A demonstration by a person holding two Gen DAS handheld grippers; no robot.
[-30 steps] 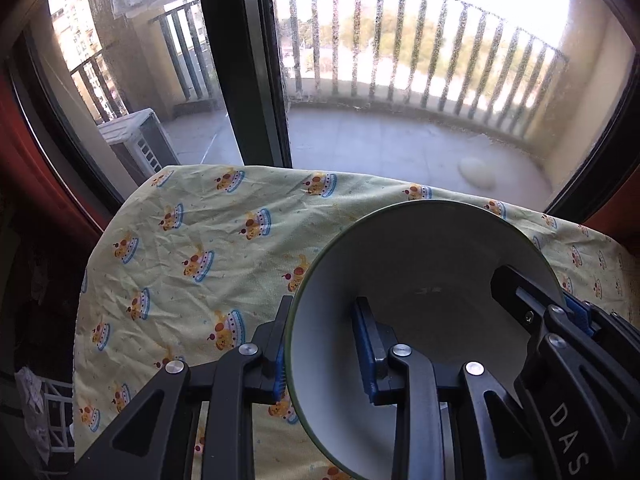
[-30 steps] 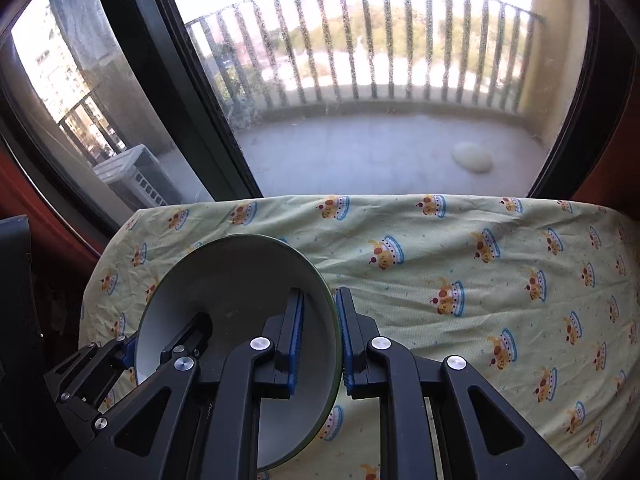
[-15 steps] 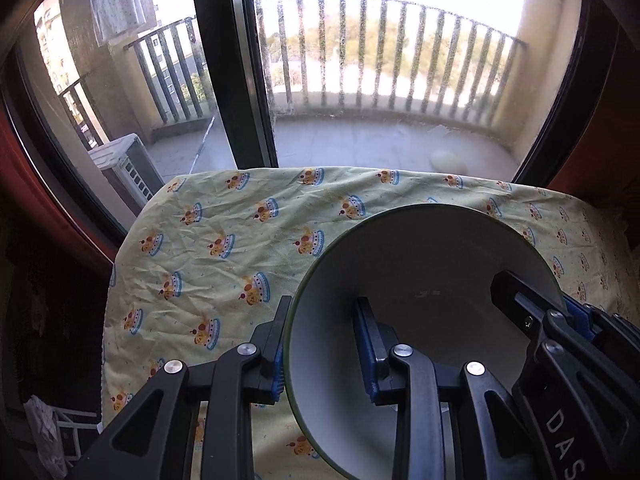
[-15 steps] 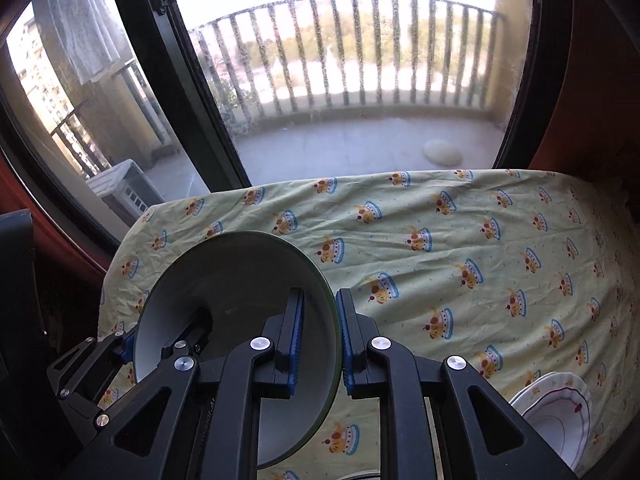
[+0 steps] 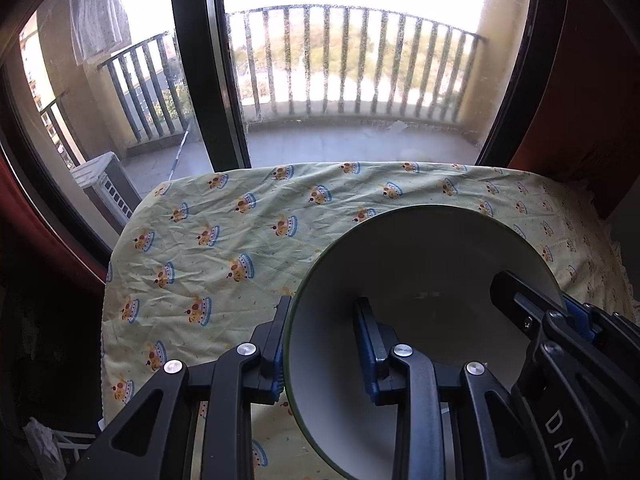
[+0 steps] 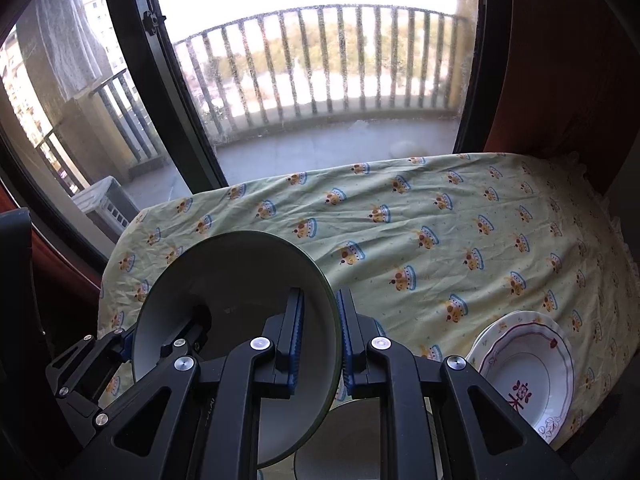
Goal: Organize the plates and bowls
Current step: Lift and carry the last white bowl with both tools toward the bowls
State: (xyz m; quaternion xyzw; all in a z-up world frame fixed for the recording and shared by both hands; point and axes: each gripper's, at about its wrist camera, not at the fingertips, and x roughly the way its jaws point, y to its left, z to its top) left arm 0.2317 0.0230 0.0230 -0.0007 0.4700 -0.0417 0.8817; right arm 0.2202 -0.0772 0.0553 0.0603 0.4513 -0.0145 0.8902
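A white bowl with a green rim (image 5: pixel 420 280) is held up above the table by both grippers. My left gripper (image 5: pixel 324 344) is shut on its left rim, one finger inside, one outside. My right gripper (image 6: pixel 318 336) is shut on its right rim; the bowl (image 6: pixel 232 300) tilts toward me in the right wrist view. The right gripper's black body (image 5: pixel 560 360) shows at the bowl's right side in the left wrist view. A white patterned plate stack (image 6: pixel 528 368) lies at the table's near right. Another white dish (image 6: pixel 352 436) lies below the right gripper, mostly hidden.
The table carries a yellow cloth with crown prints (image 6: pixel 440 232). A glass balcony door with a black frame (image 5: pixel 200 80) stands behind the table's far edge. A dark wooden panel (image 6: pixel 560 60) is at the right.
Both grippers have drawn back and up with the bowl, so more of the table shows. The plate stack at the near right has come further into the right wrist view.
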